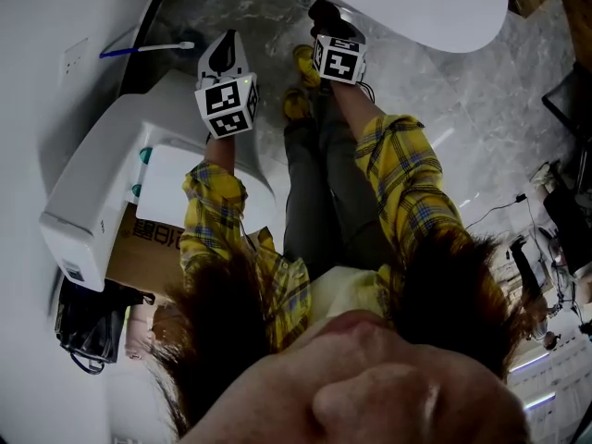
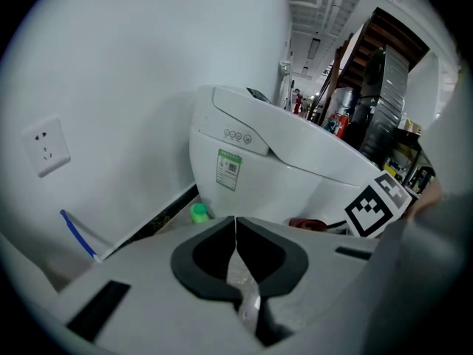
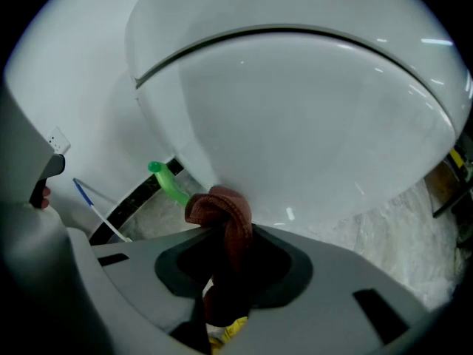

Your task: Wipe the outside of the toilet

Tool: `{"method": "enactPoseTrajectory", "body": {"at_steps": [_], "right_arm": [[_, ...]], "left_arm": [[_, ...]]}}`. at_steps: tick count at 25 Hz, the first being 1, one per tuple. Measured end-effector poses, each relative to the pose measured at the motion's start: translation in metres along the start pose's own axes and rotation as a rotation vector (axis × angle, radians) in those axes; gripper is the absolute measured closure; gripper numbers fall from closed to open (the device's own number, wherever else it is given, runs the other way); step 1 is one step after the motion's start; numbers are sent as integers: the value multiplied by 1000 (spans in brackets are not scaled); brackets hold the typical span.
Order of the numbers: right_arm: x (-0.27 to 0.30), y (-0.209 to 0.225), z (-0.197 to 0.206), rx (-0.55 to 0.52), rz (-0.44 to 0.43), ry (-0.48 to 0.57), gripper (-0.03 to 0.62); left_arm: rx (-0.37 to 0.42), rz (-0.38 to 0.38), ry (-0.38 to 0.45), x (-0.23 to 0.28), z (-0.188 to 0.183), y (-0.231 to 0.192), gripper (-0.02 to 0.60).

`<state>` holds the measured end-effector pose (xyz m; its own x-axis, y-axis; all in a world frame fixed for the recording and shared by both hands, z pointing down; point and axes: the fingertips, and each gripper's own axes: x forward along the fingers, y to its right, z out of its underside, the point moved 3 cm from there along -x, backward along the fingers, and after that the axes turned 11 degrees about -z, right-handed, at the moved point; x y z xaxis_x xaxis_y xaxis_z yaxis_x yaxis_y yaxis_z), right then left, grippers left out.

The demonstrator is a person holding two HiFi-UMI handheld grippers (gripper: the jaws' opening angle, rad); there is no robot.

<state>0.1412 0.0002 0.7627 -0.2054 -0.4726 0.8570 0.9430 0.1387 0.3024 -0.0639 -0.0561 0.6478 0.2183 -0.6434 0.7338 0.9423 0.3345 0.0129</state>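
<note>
The toilet is seen directly ahead of and above the fingers of the right gripper, white bowl filling most of that view, lid closed. A dark red cloth is clamped between the right jaws. Its bunched end sticks out past the fingertips and is held right up at the bowl's lower curve; actual contact can't be confirmed. A green bottle is seen on the floor just ahead-left of the right fingers, at the toilet's base. A blue-handled stick is leaned on the wall further left. Grey marbled floor is seen to the right of the fingers. The jaws of the left gripper are closed pad to pad, nothing held between them. It is held clear of the toilet, whose rear body with a green label is seen ahead of its fingers. The right gripper's marker cube is seen ahead-right of the left fingers, low at the bowl. A wall socket is seen far left of the left fingers. In the head view both grippers are held out on yellow plaid sleeves, with a white box-shaped unit left of the left gripper.
</note>
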Motion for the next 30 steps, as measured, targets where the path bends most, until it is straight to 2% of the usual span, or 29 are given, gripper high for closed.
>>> {"method": "enactPoseTrajectory", "body": {"at_steps": [14, 22, 26, 30], "right_arm": [[-47, 73, 23, -1, 140, 14, 477], [-89, 123, 40, 124, 285, 58, 477], [-110, 126, 39, 161, 293, 108, 477], [-130, 120, 34, 141, 289, 131, 477]], "left_arm": [[57, 34, 25, -11, -8, 12, 572], [76, 46, 37, -23, -10, 19, 572], [68, 42, 55, -35, -18, 18, 572], [61, 52, 82, -51, -32, 23, 572]]}}
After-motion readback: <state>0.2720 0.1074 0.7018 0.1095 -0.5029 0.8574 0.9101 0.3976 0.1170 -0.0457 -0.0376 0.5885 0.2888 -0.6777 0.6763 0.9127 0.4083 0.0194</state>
